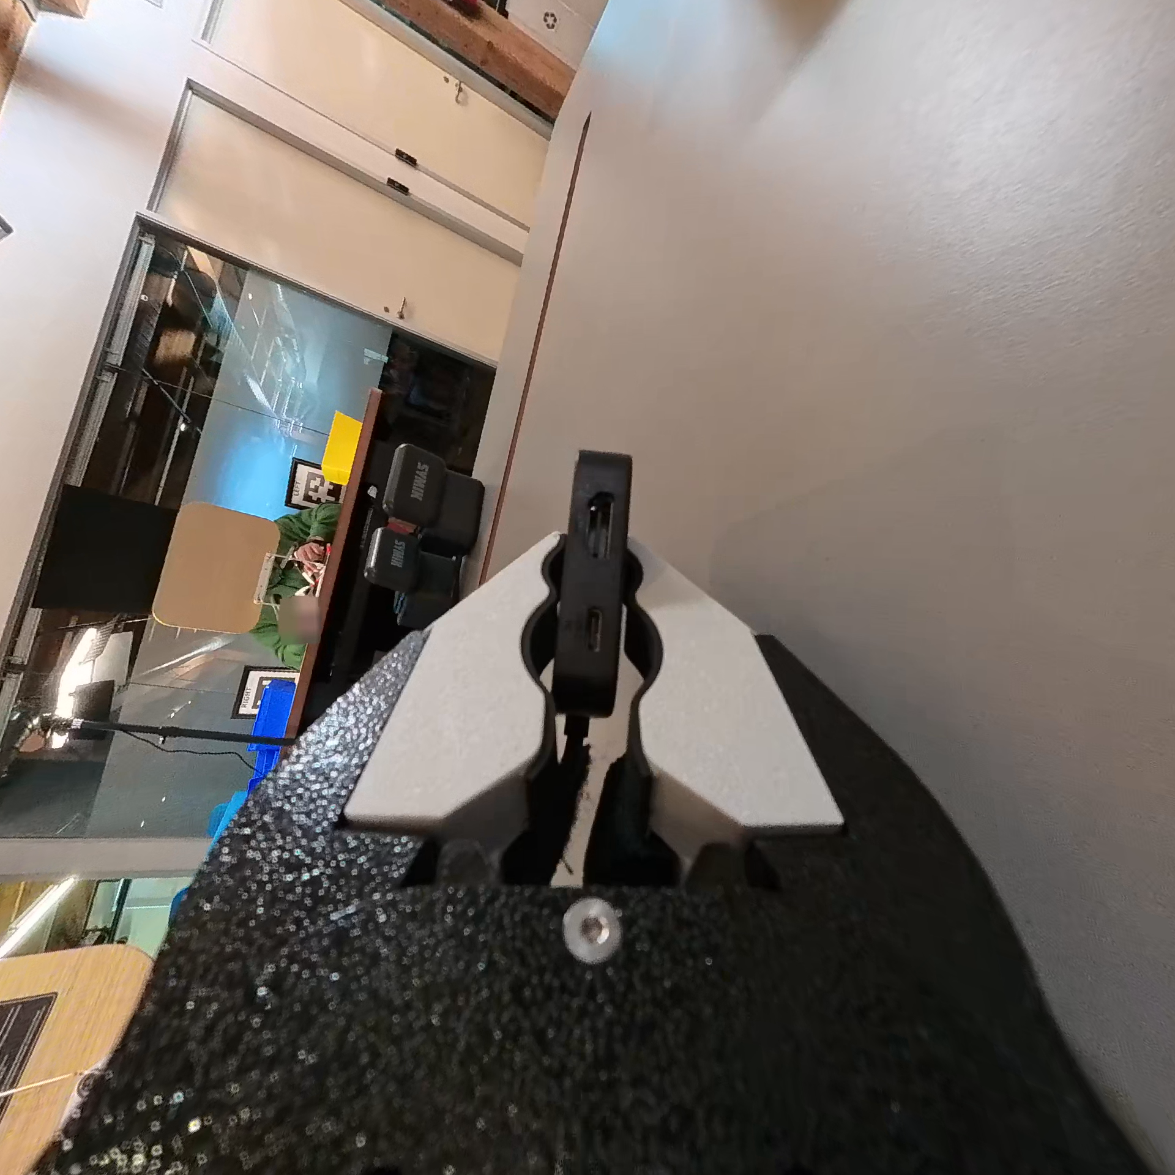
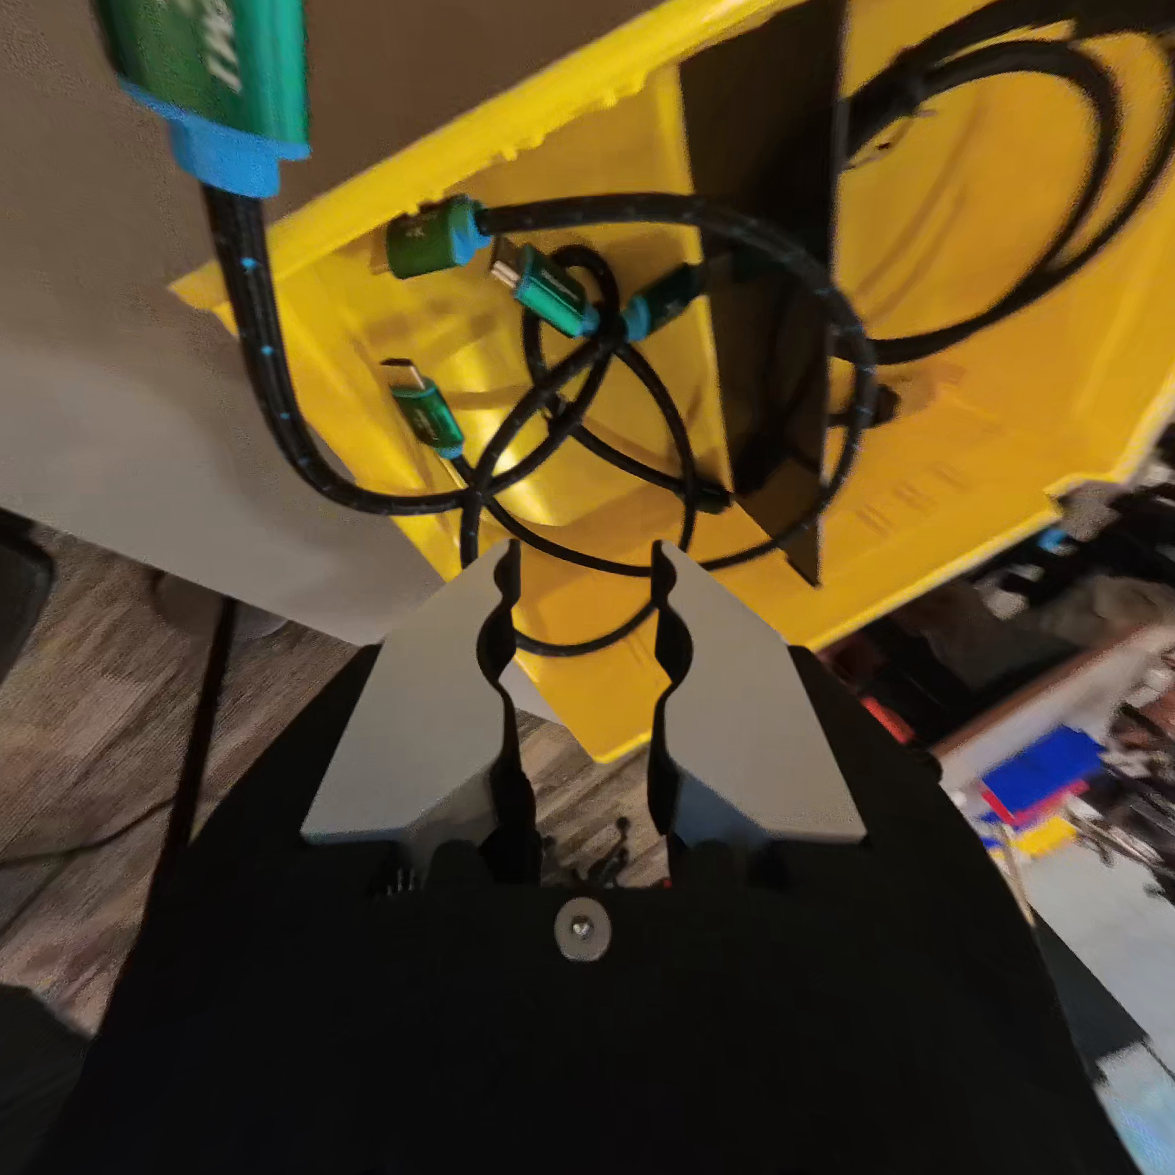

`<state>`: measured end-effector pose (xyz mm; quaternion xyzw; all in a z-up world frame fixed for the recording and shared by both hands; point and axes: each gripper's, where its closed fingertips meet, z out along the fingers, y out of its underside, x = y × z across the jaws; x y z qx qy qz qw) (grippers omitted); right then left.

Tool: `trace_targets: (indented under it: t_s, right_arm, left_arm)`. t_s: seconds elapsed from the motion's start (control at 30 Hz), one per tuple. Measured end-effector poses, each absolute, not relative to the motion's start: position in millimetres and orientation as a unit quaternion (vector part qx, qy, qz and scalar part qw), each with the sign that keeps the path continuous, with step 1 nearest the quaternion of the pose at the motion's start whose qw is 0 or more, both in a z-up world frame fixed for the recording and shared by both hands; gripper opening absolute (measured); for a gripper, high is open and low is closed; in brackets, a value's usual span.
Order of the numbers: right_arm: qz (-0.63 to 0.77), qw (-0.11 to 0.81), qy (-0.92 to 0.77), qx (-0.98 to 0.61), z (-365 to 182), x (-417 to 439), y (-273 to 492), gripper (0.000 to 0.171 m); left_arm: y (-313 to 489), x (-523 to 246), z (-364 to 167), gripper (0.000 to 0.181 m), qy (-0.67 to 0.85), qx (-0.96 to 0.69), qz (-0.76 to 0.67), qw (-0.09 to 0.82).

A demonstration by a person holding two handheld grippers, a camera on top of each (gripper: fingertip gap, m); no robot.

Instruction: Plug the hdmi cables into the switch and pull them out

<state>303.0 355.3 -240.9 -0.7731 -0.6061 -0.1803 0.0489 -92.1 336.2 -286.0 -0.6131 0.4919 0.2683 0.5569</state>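
Your left gripper (image 1: 594, 636) is clamped on the switch (image 1: 594, 585); your right gripper (image 2: 585, 636), fingers apart, hangs over tangled hdmi cables (image 2: 572, 356) in the yellow bin (image 2: 954, 572). Lifting one plug may drag others.

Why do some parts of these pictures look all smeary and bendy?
Right wrist view: motion blur smears the bin edges, the cables and the room behind; only the fingers look sharp. Left wrist view: the switch is sharp, the wide lens bends the walls, and the background is soft.
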Motion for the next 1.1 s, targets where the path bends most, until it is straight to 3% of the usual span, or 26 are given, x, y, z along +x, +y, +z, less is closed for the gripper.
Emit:
trace_targets:
  t_s: [0.1,0.27,0.47,0.7,0.93,1.1]
  right_arm:
    - [-0.217,0.161,-0.608,-0.746,-200.5,275.0,352.0,0.033]
    - [-0.136,0.396,-0.704,-0.573,-158.6,137.3,300.8,0.033]
    - [-0.098,0.543,-0.749,-0.366,-203.3,-11.2,268.3,0.037]
    - [-0.169,0.538,-0.775,-0.286,-279.9,-60.6,301.3,0.041]
    - [-0.193,0.548,-0.774,-0.253,-287.8,-76.7,308.6,0.034]
    - [-0.197,0.550,-0.772,-0.251,-284.5,-79.3,308.8,0.015]
  left_arm:
    - [336.0,-90.7,-286.4,0.012,0.494,-0.611,0.267,0.558]
    - [334.1,-87.8,-286.4,0.013,0.498,-0.607,0.263,0.560]
    - [330.7,-83.4,-285.3,0.013,0.501,-0.605,0.243,0.570]
    - [327.8,-79.1,-287.0,0.013,0.513,-0.598,0.235,0.569]
    - [325.3,-73.7,-291.1,0.012,0.530,-0.592,0.228,0.563]
    - [325.4,-72.8,-291.1,0.014,0.537,-0.582,0.240,0.562]
